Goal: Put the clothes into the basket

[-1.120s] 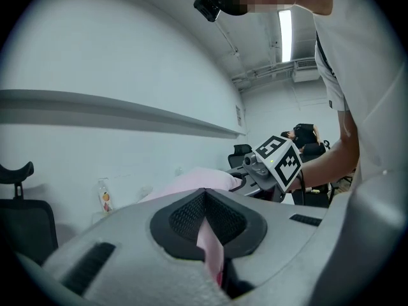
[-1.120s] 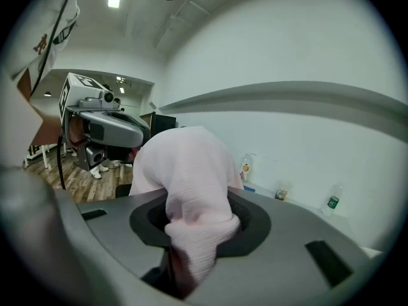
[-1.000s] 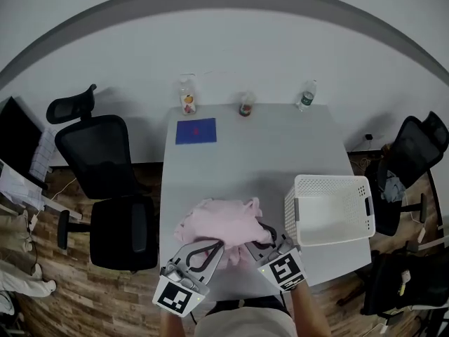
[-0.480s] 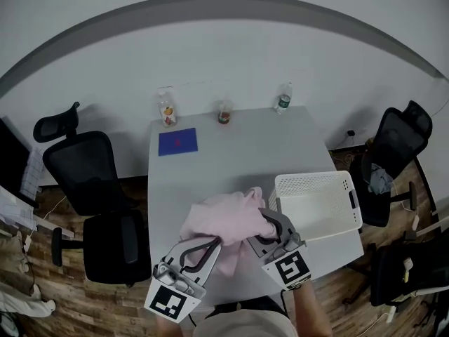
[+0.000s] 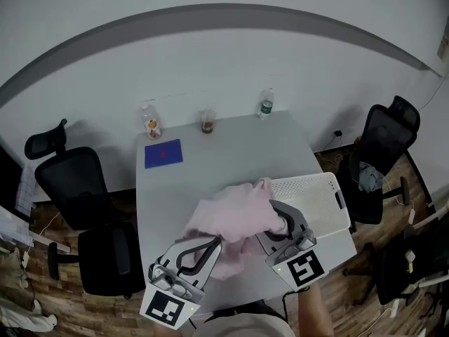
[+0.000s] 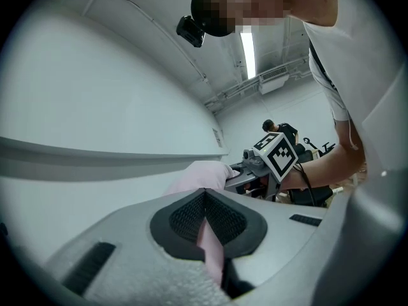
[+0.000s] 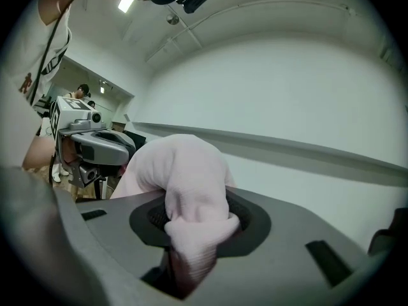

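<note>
A pink garment hangs in the air above the white table, stretched between both grippers. My left gripper is shut on its near left edge; a thin pink fold shows pinched between the pads. My right gripper is shut on a thick bunch of the same cloth, close to the near left corner of the white perforated basket. The basket stands at the table's right edge, and the garment covers part of its left rim. In the left gripper view the right gripper shows holding the cloth.
A blue square mat lies at the table's far left. Two bottles and a cup stand along the far edge. Black office chairs stand to the left and right of the table.
Both grippers have risen with the pink garment, lifting it off the table. The garment has shifted right, toward the basket, and now overlaps its left rim.
</note>
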`<state>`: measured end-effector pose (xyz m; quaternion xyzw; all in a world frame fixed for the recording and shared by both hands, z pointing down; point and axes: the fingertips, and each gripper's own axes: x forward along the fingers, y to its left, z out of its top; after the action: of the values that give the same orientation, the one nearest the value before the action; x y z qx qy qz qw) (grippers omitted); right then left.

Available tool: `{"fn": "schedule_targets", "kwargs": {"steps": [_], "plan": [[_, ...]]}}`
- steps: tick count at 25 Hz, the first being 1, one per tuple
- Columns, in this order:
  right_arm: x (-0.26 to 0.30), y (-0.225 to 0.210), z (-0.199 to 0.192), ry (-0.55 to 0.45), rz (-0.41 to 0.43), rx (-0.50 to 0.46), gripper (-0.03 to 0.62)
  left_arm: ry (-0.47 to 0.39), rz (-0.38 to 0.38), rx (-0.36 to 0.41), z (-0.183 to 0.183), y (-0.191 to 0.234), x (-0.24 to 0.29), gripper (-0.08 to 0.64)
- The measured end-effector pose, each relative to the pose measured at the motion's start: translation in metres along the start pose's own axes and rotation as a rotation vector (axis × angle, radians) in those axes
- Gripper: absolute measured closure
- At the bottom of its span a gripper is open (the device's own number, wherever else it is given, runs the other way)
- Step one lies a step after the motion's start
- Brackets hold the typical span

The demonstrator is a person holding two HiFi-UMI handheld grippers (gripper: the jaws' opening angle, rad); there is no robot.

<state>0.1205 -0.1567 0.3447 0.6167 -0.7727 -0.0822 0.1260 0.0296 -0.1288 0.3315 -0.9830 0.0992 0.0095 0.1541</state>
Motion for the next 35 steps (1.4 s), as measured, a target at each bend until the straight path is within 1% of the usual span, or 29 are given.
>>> {"fn": "schedule_targets", "kwargs": {"steps": [9,13,26,31,35], "plan": [[-0.036,-0.048,0.025,-0.049,-0.078,-0.024,0.463,-0.080,-0.039,0.051,0.033,-0.016,0.038,0.554],[-0.054,-0.070,0.035,-0.072,-0.117,-0.031,0.463,-0.118,-0.067,0.089,0.050,-0.023,0.057,0.554],[-0.108,-0.147,0.068,-0.111,-0.246,-0.092,0.463,-0.256,-0.156,0.165,0.108,-0.042,0.128,0.554],[-0.131,-0.182,0.075,-0.124,-0.312,-0.116,0.463,-0.304,-0.204,0.177,0.124,-0.052,0.163,0.554],[-0.147,-0.211,0.077,-0.119,-0.361,-0.137,0.463,-0.327,-0.246,0.173,0.130,-0.061,0.193,0.554]]}}
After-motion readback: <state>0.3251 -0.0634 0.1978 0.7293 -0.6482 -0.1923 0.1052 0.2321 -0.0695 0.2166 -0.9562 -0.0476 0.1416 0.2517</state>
